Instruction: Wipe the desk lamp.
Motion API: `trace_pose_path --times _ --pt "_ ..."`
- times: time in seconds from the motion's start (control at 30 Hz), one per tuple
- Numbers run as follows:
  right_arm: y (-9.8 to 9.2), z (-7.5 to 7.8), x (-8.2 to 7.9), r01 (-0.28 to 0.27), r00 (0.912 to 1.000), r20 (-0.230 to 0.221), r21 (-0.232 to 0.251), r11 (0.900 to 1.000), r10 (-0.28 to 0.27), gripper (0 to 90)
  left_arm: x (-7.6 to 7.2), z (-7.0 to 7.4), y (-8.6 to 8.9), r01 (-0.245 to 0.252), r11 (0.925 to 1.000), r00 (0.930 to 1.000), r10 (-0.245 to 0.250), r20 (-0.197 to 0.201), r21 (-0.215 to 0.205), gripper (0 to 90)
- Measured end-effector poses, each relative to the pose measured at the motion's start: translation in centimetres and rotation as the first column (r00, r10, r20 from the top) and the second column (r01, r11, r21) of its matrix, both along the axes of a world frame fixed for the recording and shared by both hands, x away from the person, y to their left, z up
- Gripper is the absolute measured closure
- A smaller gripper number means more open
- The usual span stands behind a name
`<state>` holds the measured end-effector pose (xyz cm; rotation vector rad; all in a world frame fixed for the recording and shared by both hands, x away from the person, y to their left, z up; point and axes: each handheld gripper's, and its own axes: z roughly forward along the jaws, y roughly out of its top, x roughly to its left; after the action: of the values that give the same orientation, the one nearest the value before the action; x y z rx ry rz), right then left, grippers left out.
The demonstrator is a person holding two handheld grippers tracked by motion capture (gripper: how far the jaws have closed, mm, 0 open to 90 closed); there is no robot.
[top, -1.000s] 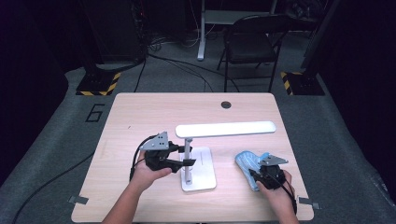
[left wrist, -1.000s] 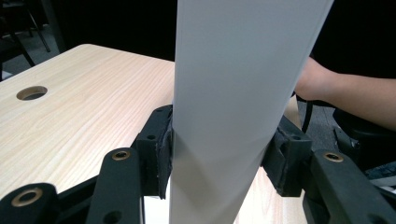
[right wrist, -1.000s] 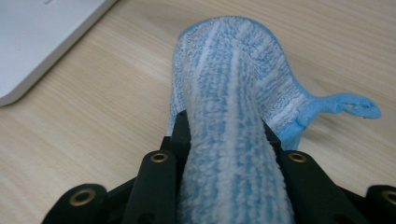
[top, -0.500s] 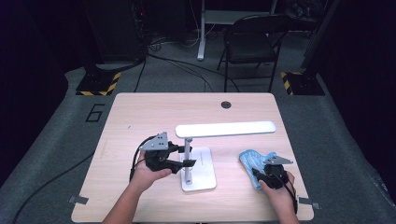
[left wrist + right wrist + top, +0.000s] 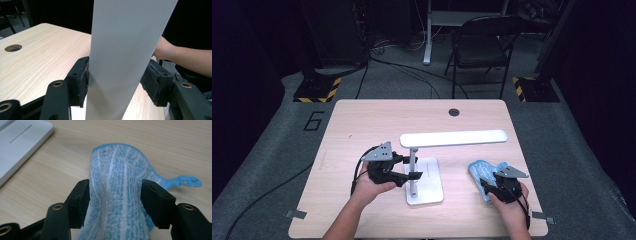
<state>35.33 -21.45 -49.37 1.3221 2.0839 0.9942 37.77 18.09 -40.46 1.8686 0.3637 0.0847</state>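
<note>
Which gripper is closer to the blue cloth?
The right gripper. The blue cloth lies between its jaws, which have just been opening. The left gripper is across the table, at the desk lamp.

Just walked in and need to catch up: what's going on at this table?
A person works a white desk lamp and a blue cloth with two hand-held grippers. The left gripper is around the lamp's flat white stem, its pads right against the sides; its jaws have just been opening a little. The right gripper sits over the cloth on the table beside the lamp base; its jaws have just been opening wide, with the cloth lying between them, apparently let go.
</note>
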Motion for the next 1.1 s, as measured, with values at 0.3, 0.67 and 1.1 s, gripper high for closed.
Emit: trace_pose_path --times 0.3,0.67,1.1 --pt "2.3 0.9 -0.9 -0.085 0.9912 0.098 -0.047 0.995 0.089 32.7 0.0 0.0 0.1 0.007 0.9999 0.9999 -0.007 -0.008 -0.009 39.2" --pt "4.4 1.1 -1.3 -0.21 0.9694 0.134 0.021 0.978 0.205 35.4 -0.2 0.4 0.4 0.02 0.9997 0.9998 -0.02 0.001 0.015 36.4" --pt "7.8 0.5 -1.5 -0.335 0.9379 0.12 0.067 0.94 0.325 37.1 -0.4 0.6 0.9 0.035 0.9992 0.9993 -0.035 0.011 0.022 48.0"
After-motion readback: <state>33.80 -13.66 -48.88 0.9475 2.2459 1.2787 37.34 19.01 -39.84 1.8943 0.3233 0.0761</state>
